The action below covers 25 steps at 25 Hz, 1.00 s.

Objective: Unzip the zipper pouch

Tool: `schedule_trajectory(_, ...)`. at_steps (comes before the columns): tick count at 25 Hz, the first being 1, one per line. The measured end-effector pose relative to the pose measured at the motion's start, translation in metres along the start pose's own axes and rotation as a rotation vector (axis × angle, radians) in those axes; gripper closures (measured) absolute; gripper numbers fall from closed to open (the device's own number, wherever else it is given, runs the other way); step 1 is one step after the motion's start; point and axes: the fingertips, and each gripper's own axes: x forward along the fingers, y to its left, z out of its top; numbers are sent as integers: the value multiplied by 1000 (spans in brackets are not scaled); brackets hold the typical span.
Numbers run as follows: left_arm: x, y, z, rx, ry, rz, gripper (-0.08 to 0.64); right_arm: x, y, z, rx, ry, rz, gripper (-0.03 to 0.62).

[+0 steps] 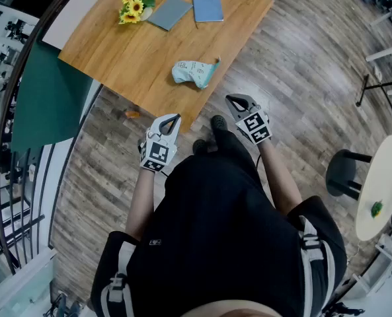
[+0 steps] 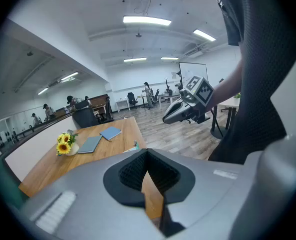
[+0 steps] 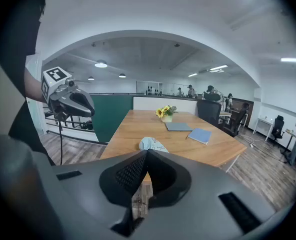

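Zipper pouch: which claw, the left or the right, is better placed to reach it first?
Probably the right, narrowly. In the right gripper view the pouch lies straight ahead of the shut right claw, plainly seen. The left claw, also shut and empty, sees only a sliver of it.

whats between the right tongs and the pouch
Nothing: only bare tabletop and floor separate the right tongs from the pouch in the head view.

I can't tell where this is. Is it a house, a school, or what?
Probably a big open office or lab: long ceiling lights, office chairs, and people busy far behind the table.
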Motion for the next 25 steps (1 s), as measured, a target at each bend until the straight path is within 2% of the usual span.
schedule_trajectory(11, -20, 6, -5, -48, -51, 5, 560, -9, 29, 3, -19, 4, -24, 591)
schedule_trajectory(25, -21, 12, -4, -72, -84, -24, 560, -13, 33, 2, -8, 10, -69, 589)
